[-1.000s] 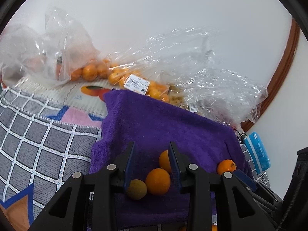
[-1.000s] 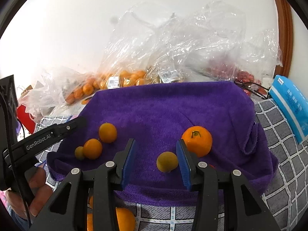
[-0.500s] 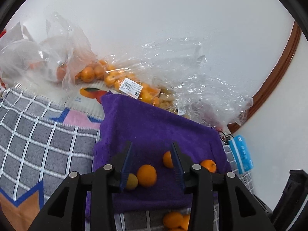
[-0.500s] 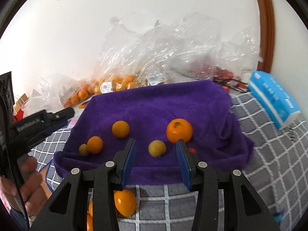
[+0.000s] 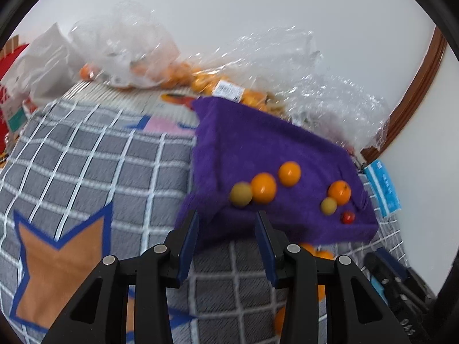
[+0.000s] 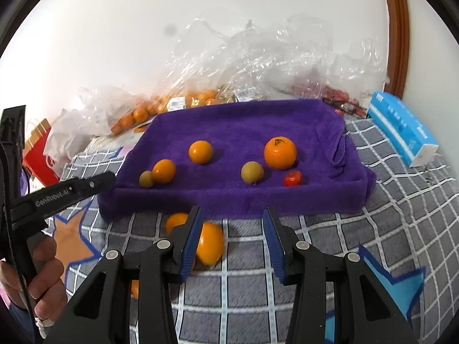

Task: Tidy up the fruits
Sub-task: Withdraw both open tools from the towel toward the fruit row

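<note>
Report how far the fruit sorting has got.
Done: six fruits sit on the purple towel, among them the big orange and a small red fruit. In hand: nothing; the left gripper and right gripper are both open and empty. Left: loose oranges on the checked cloth before the towel.

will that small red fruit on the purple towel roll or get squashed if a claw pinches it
The small red fruit is round, so a nudge would probably roll it, though the purple towel looks plush and may slow it. Being the smallest piece, it likely bruises under a hard pinch.
</note>
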